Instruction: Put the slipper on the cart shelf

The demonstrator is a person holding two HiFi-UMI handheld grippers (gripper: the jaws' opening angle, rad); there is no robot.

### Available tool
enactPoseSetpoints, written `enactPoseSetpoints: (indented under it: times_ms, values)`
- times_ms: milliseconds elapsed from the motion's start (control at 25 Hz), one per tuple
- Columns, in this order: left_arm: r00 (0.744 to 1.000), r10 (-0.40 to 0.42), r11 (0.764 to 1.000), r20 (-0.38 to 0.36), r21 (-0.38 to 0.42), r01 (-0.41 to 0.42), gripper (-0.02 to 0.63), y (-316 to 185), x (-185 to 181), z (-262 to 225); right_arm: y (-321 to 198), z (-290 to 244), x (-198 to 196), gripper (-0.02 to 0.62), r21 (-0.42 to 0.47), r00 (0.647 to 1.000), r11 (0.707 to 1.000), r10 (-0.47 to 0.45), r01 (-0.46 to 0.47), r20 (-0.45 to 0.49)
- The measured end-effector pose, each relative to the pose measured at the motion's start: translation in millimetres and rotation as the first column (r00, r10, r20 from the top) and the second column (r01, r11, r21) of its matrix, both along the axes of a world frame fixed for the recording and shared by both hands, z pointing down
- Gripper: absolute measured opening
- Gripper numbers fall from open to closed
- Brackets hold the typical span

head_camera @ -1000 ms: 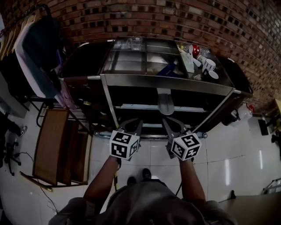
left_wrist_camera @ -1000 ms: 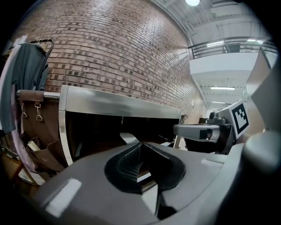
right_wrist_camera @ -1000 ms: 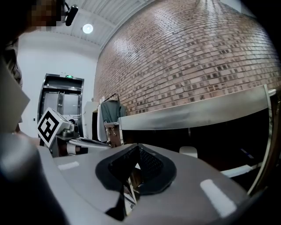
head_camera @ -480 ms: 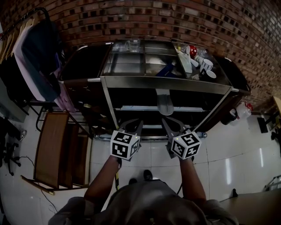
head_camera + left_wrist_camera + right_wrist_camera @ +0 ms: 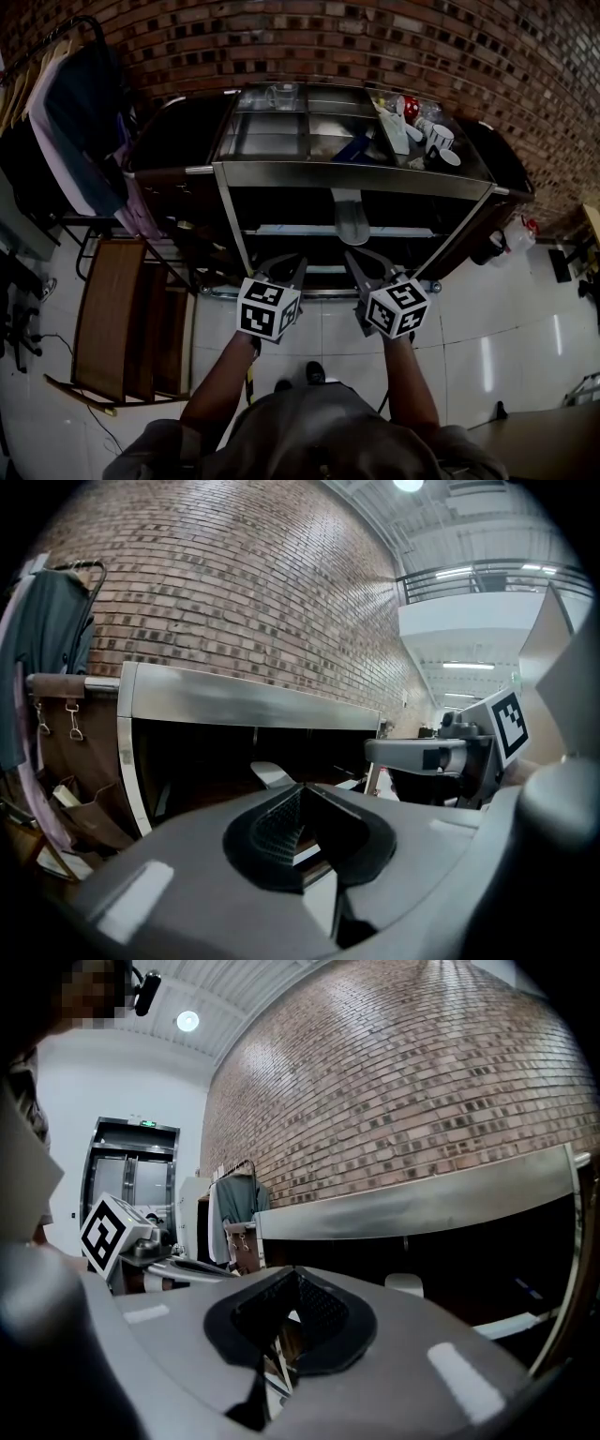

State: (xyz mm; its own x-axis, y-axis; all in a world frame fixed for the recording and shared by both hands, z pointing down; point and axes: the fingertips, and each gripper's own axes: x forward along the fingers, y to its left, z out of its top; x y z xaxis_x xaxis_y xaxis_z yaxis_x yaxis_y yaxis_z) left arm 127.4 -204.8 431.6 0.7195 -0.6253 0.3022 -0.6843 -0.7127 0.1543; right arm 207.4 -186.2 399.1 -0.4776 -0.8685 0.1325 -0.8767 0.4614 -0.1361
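Note:
A grey slipper [image 5: 352,217] lies on the middle shelf of the steel cart [image 5: 356,174], toe toward me. It also shows as a pale shape inside the dark shelf opening, the slipper [image 5: 267,773] in the left gripper view and the slipper [image 5: 405,1284] in the right gripper view. My left gripper [image 5: 281,265] and right gripper [image 5: 361,262] hang side by side in front of the cart's lower edge, a short way back from the slipper. The jaws of both meet at the tips with nothing between them, left gripper [image 5: 302,787] and right gripper [image 5: 295,1274].
Cups, bottles and a glass jug crowd the cart's top trays [image 5: 422,131]. A clothes rack with hanging garments [image 5: 75,122] stands at the left, above a wooden folding frame [image 5: 122,319] on the white tiled floor. A brick wall backs the cart.

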Motion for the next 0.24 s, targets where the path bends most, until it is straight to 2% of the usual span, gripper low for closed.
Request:
enactPoseSetpoints:
  times_ms: [240]
  values:
    - [1.0,0.006,1.0,0.003,-0.001,-0.006,0.008,2.4,5.3,0.3,1.7,-2.1,4.7,0.0,0.006,1.0,1.0,0.004,-0.004,0.004]
